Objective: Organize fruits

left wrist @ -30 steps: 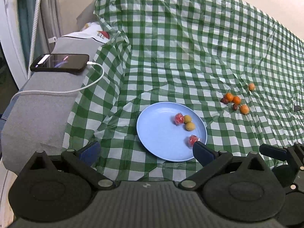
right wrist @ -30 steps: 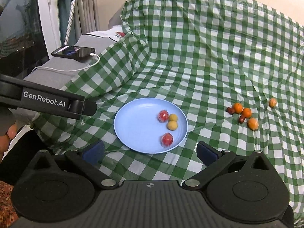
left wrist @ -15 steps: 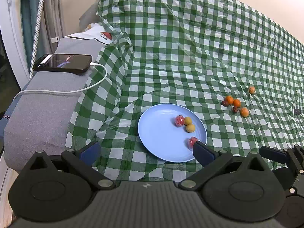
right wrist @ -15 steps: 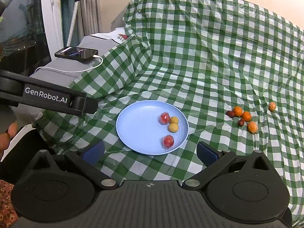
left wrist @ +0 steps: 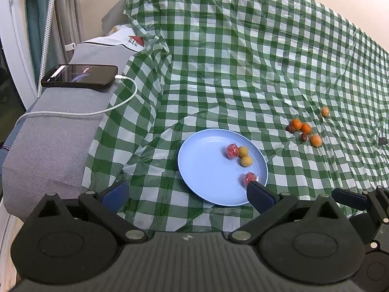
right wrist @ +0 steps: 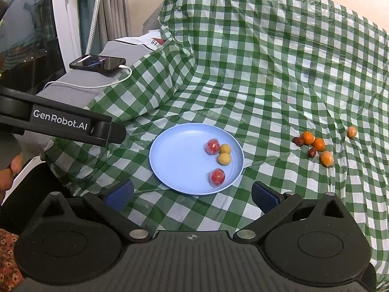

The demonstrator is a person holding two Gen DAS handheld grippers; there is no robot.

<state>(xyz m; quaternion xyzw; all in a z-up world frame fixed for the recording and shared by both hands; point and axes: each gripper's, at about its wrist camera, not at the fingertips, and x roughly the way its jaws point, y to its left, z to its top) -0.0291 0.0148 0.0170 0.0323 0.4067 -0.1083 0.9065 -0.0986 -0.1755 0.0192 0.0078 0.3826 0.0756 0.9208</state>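
- A green-and-white checked cloth (right wrist: 267,73) covers a soft, uneven surface, with a pale blue plate (right wrist: 180,165) lying on it near the front.
- Four small fruits are on the plate: a red wrapped fruit (right wrist: 213,146) touching a yellow fruit (right wrist: 225,149), a second yellow fruit (right wrist: 224,159) just below that, and another red wrapped fruit (right wrist: 217,177) apart from them, close to the plate's near rim.
- Well to the right of the plate, a loose cluster lies on the cloth: three orange fruits (right wrist: 318,144) and two dark brownish fruits (right wrist: 298,141) close together.
- One more orange fruit (right wrist: 351,132) lies by itself, a little farther right of the cluster.
- The left tool (left wrist: 187,194) is held above the cloth with its blue pads spread wide and nothing between them; its right pad overlaps the plate's near edge in the left wrist view.
- The right tool (right wrist: 192,196) is likewise spread wide and holds nothing, with the plate ahead between its pads.
- In the right wrist view the left tool's black body, lettered GenRobot.AI, reaches in from the left edge, with part of a hand (right wrist: 9,170) below it.
- A black phone (left wrist: 80,76) rests on a grey cushioned ledge (left wrist: 56,131) to the left, with a white cable (left wrist: 102,110) plugged in.
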